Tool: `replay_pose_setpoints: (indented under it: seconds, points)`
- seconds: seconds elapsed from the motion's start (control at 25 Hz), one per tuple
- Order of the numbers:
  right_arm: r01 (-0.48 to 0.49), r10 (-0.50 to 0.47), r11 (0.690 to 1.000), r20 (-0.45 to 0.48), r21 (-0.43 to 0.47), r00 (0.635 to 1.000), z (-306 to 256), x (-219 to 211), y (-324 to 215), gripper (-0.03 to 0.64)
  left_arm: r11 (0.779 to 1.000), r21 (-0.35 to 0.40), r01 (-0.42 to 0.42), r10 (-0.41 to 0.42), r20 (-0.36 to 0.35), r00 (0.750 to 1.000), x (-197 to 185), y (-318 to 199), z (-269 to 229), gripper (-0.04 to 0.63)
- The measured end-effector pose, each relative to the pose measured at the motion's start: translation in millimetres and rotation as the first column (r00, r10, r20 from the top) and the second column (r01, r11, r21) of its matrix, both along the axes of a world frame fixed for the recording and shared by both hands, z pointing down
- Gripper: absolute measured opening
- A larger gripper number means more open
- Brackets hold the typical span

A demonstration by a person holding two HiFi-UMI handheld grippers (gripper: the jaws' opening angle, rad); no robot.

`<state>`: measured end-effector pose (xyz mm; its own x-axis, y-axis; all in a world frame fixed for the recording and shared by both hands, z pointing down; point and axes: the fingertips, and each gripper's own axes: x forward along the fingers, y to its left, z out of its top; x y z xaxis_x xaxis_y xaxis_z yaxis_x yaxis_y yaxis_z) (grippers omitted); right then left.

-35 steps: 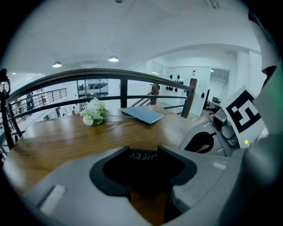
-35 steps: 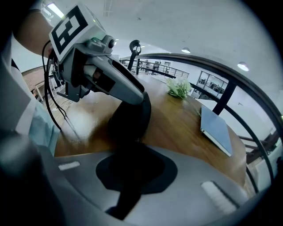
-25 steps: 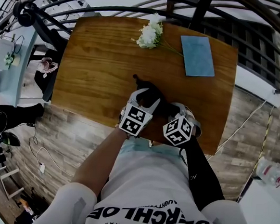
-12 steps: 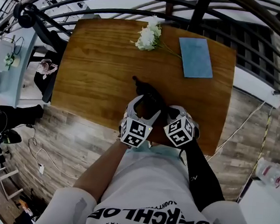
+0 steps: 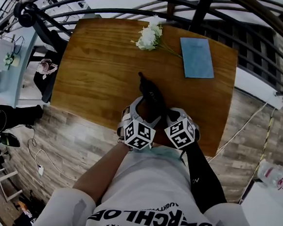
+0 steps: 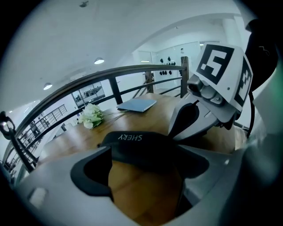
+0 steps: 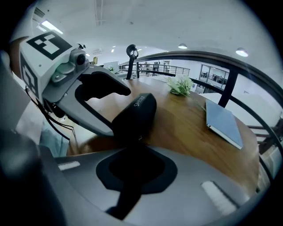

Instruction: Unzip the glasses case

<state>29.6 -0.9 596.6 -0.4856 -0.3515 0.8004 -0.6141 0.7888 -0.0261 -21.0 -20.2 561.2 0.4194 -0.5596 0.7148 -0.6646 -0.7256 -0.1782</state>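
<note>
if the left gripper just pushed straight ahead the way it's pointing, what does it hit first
The black glasses case: it lies straight across the left gripper's jaws and seems to be gripped by them, so there is no free travel. Past it the view shows only bare wooden table.

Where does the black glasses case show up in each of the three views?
Head view: glasses case lies angled on the table, toward its near edge.
Left gripper view: case at centre, lying crosswise, lettering visible.
Right gripper view: case centre-left, pointing away.
Shared landmark: white flowers, at the table's far edge.
</note>
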Motion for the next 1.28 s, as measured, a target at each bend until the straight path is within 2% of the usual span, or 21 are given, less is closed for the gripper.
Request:
replay_pose_setpoints:
  seconds: [0.24,0.36,0.52,0.64,0.72,0.88,1.0,1.28]
  points:
    - [0.067,-0.067,0.998,-0.006,0.006,0.998,0.0,-15.1,9.4,0.031,0.998,-0.013,0.061,-0.061,0.029,0.998,-28.6,-11.1,-0.6,0.44]
    - [0.082,-0.082,0.997,-0.016,0.008,0.997,2.3,-18.6,11.2,0.031,0.998,-0.015,0.064,-0.064,0.02,0.998,-32.4,-13.8,-2.2,0.437]
    - [0.071,-0.071,0.997,-0.026,0.012,0.997,5.4,-14.4,11.2,0.031,0.998,-0.053,0.03,-0.034,-0.095,0.995,-16.2,-13.8,-11.7,0.402]
    - [0.061,-0.06,0.998,-0.032,0.017,0.998,5.8,-11.2,10.4,0.031,0.997,-0.082,0.012,-0.029,-0.207,0.978,4.5,-21.4,-23.7,0.391]
    - [0.056,-0.055,0.998,-0.034,0.019,0.998,5.9,-10.4,10.0,0.031,0.995,-0.102,-0.016,-0.01,-0.251,0.968,19.8,-27.2,-26.9,0.361]
    - [0.059,-0.058,0.998,-0.044,0.024,0.997,5.1,-11.5,9.8,0.032,0.985,-0.169,-0.039,-0.007,-0.262,0.965,36.8,-34.3,-14.6,0.166]
    - [0.052,-0.05,0.998,-0.046,0.026,0.998,3.9,-12.3,8.3,0.032,0.985,-0.171,-0.022,-0.023,-0.253,0.967,37.5,-36.3,-13.2,0.169]
    - [0.023,-0.02,0.999,-0.051,0.041,0.999,5.7,-9.9,7.2,0.031,0.981,-0.192,-0.017,-0.043,-0.303,0.952,37.5,-34.4,-13.9,0.167]
